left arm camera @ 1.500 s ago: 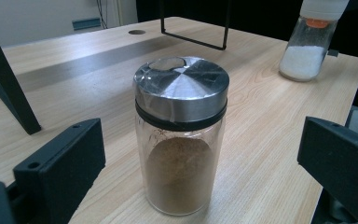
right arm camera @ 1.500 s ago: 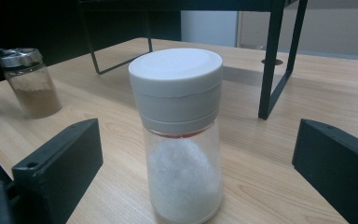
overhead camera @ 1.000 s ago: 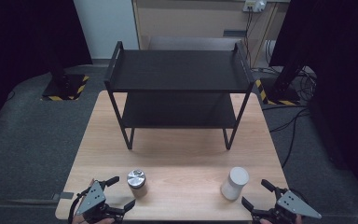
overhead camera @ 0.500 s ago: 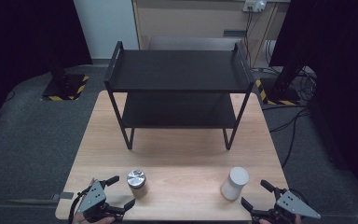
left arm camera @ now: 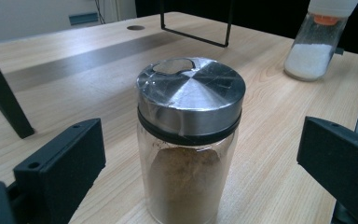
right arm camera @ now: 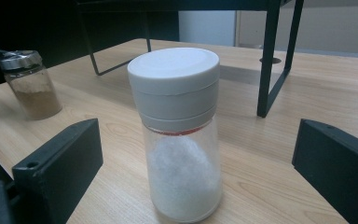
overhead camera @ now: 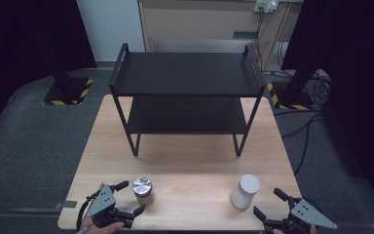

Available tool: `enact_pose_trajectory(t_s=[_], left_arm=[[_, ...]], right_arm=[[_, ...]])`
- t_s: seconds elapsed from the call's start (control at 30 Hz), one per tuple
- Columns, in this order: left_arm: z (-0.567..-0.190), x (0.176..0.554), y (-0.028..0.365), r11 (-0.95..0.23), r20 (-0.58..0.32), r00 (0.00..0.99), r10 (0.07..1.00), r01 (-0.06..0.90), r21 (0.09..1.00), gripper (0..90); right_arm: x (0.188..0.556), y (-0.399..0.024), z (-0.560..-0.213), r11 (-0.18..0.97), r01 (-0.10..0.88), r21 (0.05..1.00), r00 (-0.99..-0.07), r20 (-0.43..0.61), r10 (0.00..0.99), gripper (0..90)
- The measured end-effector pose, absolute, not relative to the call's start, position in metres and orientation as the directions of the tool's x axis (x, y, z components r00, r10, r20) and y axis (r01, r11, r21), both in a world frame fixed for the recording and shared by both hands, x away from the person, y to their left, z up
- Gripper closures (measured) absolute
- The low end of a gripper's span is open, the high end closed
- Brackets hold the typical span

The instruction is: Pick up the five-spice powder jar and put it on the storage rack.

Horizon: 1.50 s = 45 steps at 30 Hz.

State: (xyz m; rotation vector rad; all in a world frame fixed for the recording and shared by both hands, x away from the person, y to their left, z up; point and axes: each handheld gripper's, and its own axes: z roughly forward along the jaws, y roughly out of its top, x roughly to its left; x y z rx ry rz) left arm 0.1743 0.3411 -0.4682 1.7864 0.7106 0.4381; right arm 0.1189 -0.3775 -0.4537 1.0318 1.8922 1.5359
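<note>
Left tongs (overhead camera: 130, 198): no change of place against the earlier high views; they lie open just beside the metal-lidded jar (overhead camera: 142, 190) at the near edge of the table (overhead camera: 190, 165), as before.
Right tongs (overhead camera: 271, 204): same spot and same spread as a second ago, just beside the white-capped jar (overhead camera: 245, 191).
Metal-lidded jar: unmoved; upright, well in front of the black shelf rack (overhead camera: 187, 97), untouched.
White-capped jar: unmoved; upright, in front of the rack's right leg.
Black shelf rack: unmoved; both shelves look as they did.
Overall: nothing visible shifts across the three high views.
</note>
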Motion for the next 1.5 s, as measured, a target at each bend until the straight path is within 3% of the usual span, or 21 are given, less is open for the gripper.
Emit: enact_pose_trajectory(t_s=[1.5], left_arm=[[-0.474, 0.203, 0.326, -0.256, -0.057, 0.762, 0.645, 0.286, 0.923, 3.1]], right_arm=[[0.118, -0.379, -0.454, 0.08, 0.253, 0.964, -0.587, 0.087, 0.805, 2.3]])
